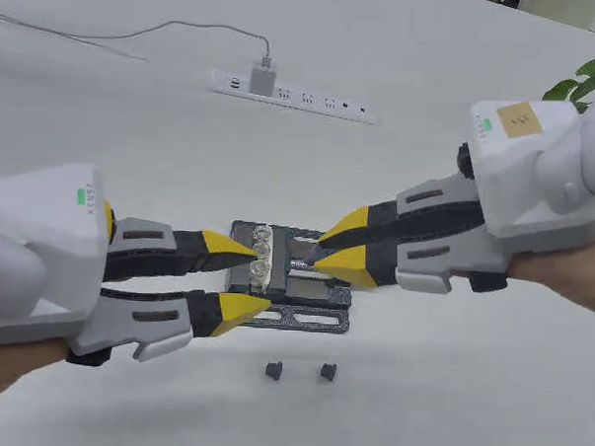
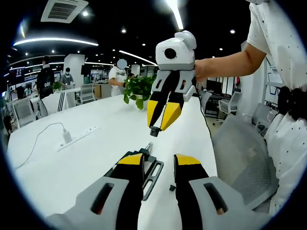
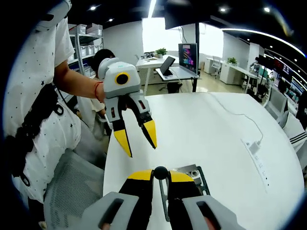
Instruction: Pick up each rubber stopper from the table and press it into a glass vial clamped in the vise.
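My right gripper (image 1: 322, 250) pinches a round black rubber stopper (image 3: 160, 172) above the grey metal vise (image 1: 303, 320); my left gripper (image 1: 263, 276) gapes wide, empty

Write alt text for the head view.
The right yellow-tipped gripper holds a small dark rubber stopper above a dark metal vise clamping clear glass vials; the left yellow-tipped gripper is open beside them. Two more dark stoppers lie on the white table.

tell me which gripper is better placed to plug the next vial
Right, most likely. The right gripper holds a stopper just above the vise and its vials; the left gripper is open and empty beside them.
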Motion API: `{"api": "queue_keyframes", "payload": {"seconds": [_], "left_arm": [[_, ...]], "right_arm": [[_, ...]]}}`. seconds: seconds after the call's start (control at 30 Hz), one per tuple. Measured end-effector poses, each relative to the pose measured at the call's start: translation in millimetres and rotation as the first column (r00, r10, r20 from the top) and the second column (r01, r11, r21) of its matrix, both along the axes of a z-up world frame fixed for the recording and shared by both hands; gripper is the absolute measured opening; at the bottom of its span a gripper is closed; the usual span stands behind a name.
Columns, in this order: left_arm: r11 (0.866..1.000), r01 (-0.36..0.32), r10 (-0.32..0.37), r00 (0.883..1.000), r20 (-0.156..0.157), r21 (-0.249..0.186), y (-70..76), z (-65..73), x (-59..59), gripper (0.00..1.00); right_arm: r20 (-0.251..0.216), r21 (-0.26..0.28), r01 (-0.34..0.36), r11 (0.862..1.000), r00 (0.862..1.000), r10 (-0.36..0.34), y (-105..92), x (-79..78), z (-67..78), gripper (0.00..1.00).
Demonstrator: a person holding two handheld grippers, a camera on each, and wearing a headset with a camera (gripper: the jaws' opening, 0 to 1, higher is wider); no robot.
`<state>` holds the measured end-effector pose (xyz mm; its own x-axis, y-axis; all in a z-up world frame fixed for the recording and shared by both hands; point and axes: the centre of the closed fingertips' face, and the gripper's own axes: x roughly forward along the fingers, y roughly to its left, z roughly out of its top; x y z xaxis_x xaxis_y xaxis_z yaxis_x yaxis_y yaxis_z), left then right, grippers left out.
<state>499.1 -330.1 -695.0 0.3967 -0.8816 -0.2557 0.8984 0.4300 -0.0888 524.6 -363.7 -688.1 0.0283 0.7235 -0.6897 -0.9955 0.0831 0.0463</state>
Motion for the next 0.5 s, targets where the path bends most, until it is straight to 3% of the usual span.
{"api": "queue_keyframes", "payload": {"seconds": [0.2, 0.27, 0.5], "left_arm": [[0.998, -0.050, 0.050, 0.999, 0.020, 0.029, 17.4, -10.9, 8.4, 0.31], [0.997, -0.072, 0.072, 0.997, 0.005, 0.023, 22.8, -13.9, 11.5, 0.33], [0.993, -0.105, 0.104, 0.994, 0.022, 0.047, 35.5, -27.2, 16.5, 0.47]], "right_arm": [[0.019, -0.070, 0.000, 0.998, 1.000, 0.002, 8.4, 32.2, -16.5, 0.07], [0.024, -0.092, -0.004, 0.996, 1.000, 0.007, 10.8, 43.3, -22.4, 0.07], [0.025, -0.180, -0.044, 0.983, 0.998, 0.050, 18.1, 64.5, -45.1, 0.07]]}}
